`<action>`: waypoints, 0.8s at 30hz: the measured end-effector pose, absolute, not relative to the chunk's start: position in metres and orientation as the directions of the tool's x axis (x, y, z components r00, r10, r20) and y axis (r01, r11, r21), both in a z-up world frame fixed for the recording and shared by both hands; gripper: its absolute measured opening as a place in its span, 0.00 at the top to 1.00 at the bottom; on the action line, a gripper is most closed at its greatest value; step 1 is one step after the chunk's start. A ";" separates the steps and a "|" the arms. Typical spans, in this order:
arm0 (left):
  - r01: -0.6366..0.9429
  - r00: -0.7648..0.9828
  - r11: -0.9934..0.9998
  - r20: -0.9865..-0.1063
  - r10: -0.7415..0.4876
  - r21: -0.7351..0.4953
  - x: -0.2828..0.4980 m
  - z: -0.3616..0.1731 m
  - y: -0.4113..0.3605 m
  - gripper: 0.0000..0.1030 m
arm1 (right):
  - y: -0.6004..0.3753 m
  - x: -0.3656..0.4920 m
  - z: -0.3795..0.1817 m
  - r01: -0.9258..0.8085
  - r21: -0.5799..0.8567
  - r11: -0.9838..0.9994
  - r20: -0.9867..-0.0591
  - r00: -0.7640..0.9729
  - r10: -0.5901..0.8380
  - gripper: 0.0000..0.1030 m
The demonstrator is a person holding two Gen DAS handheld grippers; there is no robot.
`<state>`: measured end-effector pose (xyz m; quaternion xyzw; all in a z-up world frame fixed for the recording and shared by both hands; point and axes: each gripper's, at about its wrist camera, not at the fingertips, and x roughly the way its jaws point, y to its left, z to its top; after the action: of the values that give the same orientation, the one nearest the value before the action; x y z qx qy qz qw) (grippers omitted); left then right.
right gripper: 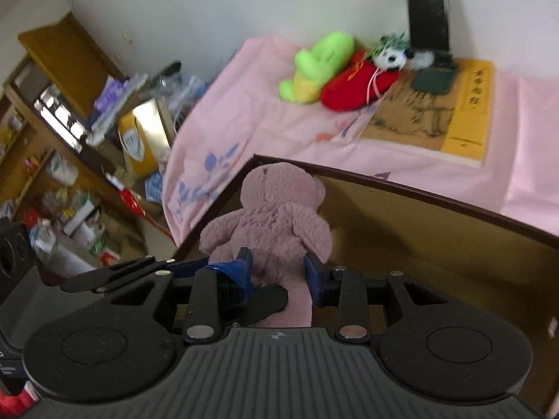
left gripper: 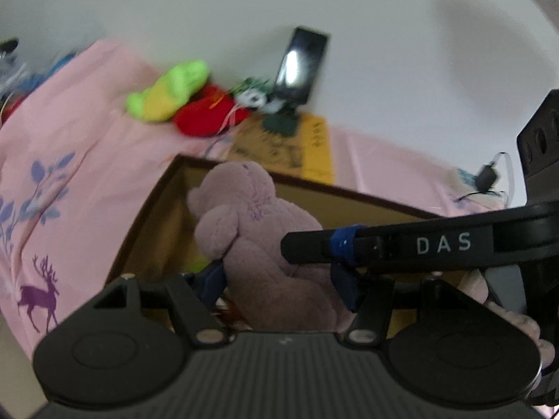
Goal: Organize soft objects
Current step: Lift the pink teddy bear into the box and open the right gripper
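Note:
A mauve plush bear (left gripper: 258, 230) hangs over an open brown box (left gripper: 349, 206). My left gripper (left gripper: 279, 282) is shut on the bear's lower body. My right gripper (right gripper: 279, 265) is also shut on the bear (right gripper: 276, 216), and one of its fingers (left gripper: 384, 244) crosses the left wrist view. A green and yellow plush (right gripper: 318, 66), a red plush (right gripper: 353, 87) and a small panda plush (right gripper: 391, 57) lie together on the pink cloth (right gripper: 262, 111) by the far wall.
A yellow book (right gripper: 440, 115) lies on the pink cloth beside the plush toys, with a phone on a dark stand (right gripper: 428, 17) behind it. Cluttered wooden shelves (right gripper: 52, 122) stand at the left. A charger and cable (left gripper: 489, 178) lie at the right.

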<state>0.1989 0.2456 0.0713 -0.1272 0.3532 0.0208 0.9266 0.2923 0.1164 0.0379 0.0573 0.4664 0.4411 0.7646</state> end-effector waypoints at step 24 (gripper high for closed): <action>-0.255 0.537 0.931 -0.839 -0.088 -0.261 0.259 0.026 0.269 0.40 | 0.115 0.328 0.012 -0.569 0.436 0.697 -0.717 0.248 0.651 0.85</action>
<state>0.2588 0.2693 0.0265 -0.1792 0.4786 0.0484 0.8582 0.3278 0.1149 0.0121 0.0432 0.4757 0.3869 0.7888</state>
